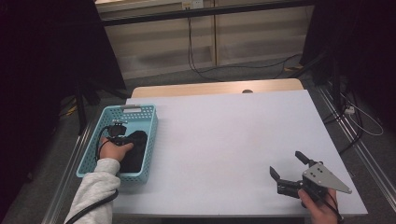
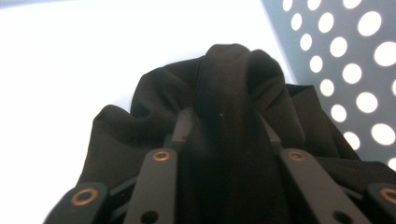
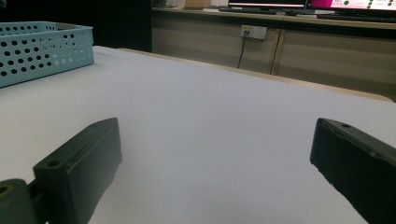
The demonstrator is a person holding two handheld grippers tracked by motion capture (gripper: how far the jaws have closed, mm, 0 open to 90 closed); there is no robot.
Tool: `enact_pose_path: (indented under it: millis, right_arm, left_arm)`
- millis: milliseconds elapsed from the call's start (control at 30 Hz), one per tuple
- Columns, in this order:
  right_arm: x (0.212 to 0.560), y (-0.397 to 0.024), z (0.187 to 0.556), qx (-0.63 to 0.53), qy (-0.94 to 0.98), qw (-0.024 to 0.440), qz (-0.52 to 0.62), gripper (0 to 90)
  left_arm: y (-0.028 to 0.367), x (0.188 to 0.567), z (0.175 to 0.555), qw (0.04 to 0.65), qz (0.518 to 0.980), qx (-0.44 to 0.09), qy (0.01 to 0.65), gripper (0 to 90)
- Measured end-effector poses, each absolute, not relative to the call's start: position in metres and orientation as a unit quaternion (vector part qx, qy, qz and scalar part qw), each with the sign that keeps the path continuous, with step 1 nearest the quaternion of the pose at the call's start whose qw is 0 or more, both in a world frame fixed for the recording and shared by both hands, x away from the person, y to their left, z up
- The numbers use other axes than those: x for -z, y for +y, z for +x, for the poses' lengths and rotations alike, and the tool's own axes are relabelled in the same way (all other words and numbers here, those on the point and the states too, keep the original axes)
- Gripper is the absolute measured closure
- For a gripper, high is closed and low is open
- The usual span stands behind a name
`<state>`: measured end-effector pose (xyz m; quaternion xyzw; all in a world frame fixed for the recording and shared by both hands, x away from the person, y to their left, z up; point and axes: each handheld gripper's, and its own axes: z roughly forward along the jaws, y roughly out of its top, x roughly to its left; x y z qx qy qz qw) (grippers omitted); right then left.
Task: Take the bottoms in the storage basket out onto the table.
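A white surface (image 1: 224, 140) takes up the middle of the high view, with a strip of light wood showing along its far edge. It is bare apart from a light blue perforated basket (image 1: 147, 135) standing at its left side, close to the near left corner. Inside the basket lies a black cloth (image 1: 135, 151), bunched into folds.

The left tool (image 1: 122, 139) reaches down into the basket, held by a hand (image 1: 112, 150) coming out of a grey sleeve (image 1: 95, 191). In the left gripper view its jaws are clamped on a raised fold of the black cloth (image 2: 229, 93), which rises between them, with the basket's dotted wall (image 2: 345, 70) to the right.

The right tool (image 1: 289, 165) rests near the front right corner of the surface, well apart from the basket, held in the other hand (image 1: 320, 207). Its jaws stand wide apart with nothing between them; the right gripper view looks between them across the bare white top to the basket (image 3: 42, 49) at far left.

Beyond the surface the floor is grey carpet (image 1: 233, 74), with black cables (image 1: 196, 65) trailing across it to a pale wooden wall unit (image 1: 205, 37). Dark curtains hang at both sides. In the right gripper view a wall socket (image 3: 253, 31) sits on that unit, and lit monitor screens (image 3: 345, 4) stand along the top.
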<state>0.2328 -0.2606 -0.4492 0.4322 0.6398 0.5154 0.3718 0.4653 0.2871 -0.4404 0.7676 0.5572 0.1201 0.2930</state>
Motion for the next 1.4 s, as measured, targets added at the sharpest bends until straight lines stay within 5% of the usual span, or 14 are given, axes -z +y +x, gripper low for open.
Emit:
enact_pose_path:
  millis: [767, 1100, 1167, 1267, 1400]
  right_arm:
    - [0.451, -0.261, 0.234, -0.514, 0.641, 0.370, 0.435, 0.6]
    - [0.451, -0.260, 0.234, -0.513, 0.643, 0.369, 0.433, 0.7]
    - [0.452, -0.260, 0.234, -0.513, 0.644, 0.367, 0.433, 0.7]
    - [0.452, -0.260, 0.234, -0.512, 0.646, 0.366, 0.432, 0.7]
    - [0.452, -0.260, 0.233, -0.513, 0.647, 0.364, 0.431, 0.7]
  left_arm:
    - [0.303, 0.371, 0.473, 0.354, 0.742, -0.110, 0.558, 82.8]
    - [0.309, 0.382, 0.478, 0.366, 0.726, -0.127, 0.569, 81.6]
    - [0.308, 0.391, 0.478, 0.355, 0.733, -0.127, 0.567, 74.9]
    - [0.306, 0.402, 0.478, 0.347, 0.724, -0.148, 0.577, 33.2]
    - [0.311, 0.402, 0.473, 0.336, 0.724, -0.171, 0.578, 19.8]
